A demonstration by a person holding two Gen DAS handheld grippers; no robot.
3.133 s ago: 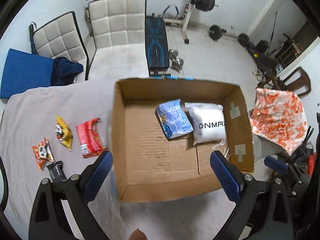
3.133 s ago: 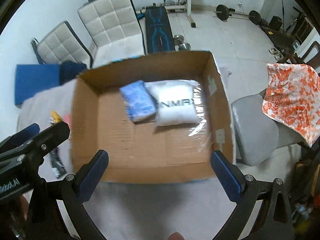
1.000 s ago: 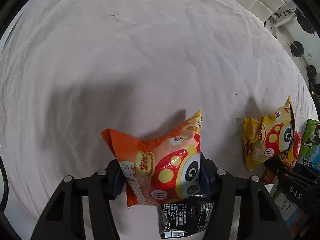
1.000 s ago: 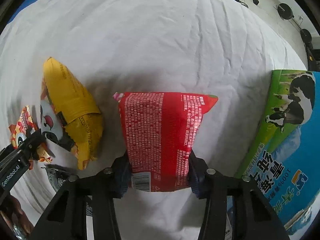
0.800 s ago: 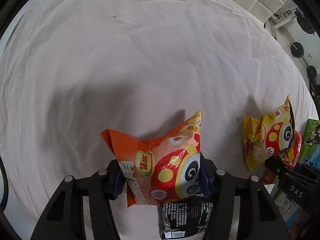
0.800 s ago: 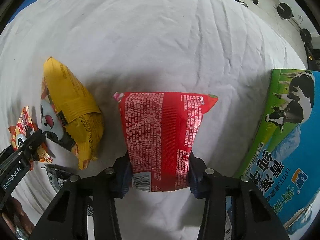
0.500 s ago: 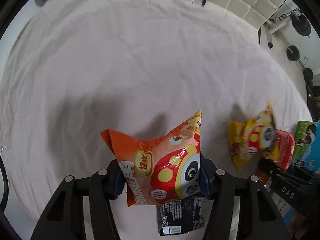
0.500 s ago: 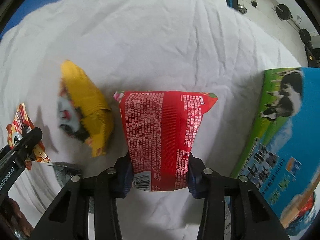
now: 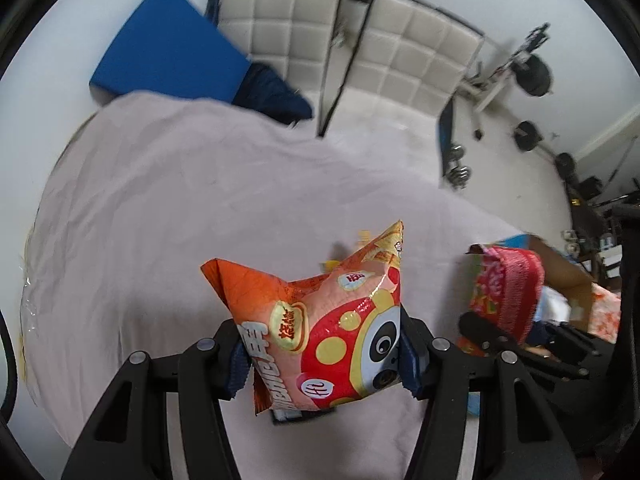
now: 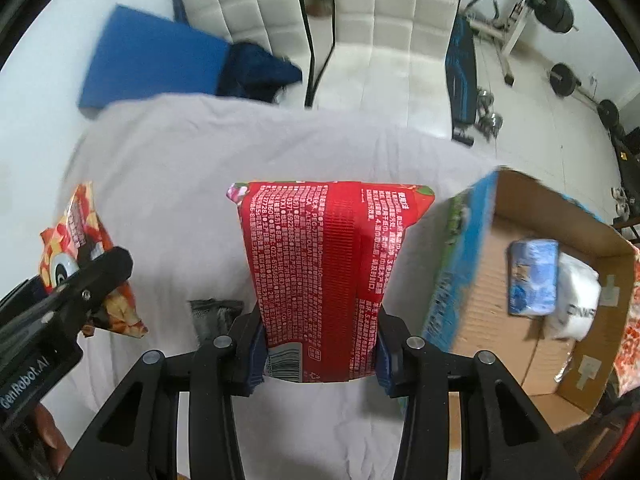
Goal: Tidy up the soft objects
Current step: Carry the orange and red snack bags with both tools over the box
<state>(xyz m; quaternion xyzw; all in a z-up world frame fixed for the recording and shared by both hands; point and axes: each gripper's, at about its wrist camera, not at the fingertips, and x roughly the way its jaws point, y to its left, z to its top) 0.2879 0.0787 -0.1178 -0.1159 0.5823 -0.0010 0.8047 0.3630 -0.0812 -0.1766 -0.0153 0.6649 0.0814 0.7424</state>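
Observation:
My left gripper point(image 9: 322, 354) is shut on an orange panda snack bag point(image 9: 324, 320) and holds it above the white cloth point(image 9: 168, 208). My right gripper point(image 10: 320, 350) is shut on a red snack bag point(image 10: 324, 272), also lifted above the cloth. The red bag shows at the right of the left wrist view point(image 9: 506, 292), and the orange bag at the left of the right wrist view point(image 10: 74, 248). The open cardboard box point(image 10: 496, 320) at the right holds a blue packet point(image 10: 532, 278) and a white packet point(image 10: 578, 300). A black packet point(image 10: 214, 312) lies on the cloth. The yellow bag is mostly hidden behind the orange one.
Two white padded chairs point(image 10: 352, 12) and a blue mat point(image 10: 148, 60) stand beyond the table's far edge. Gym weights and a bench point(image 10: 464, 68) are on the floor behind. An orange-patterned cloth point(image 10: 630, 332) hangs at the far right.
Both grippers have lifted their bags off the cloth and tilted up, bringing the chairs, the room and the box into view. Both grips are unchanged.

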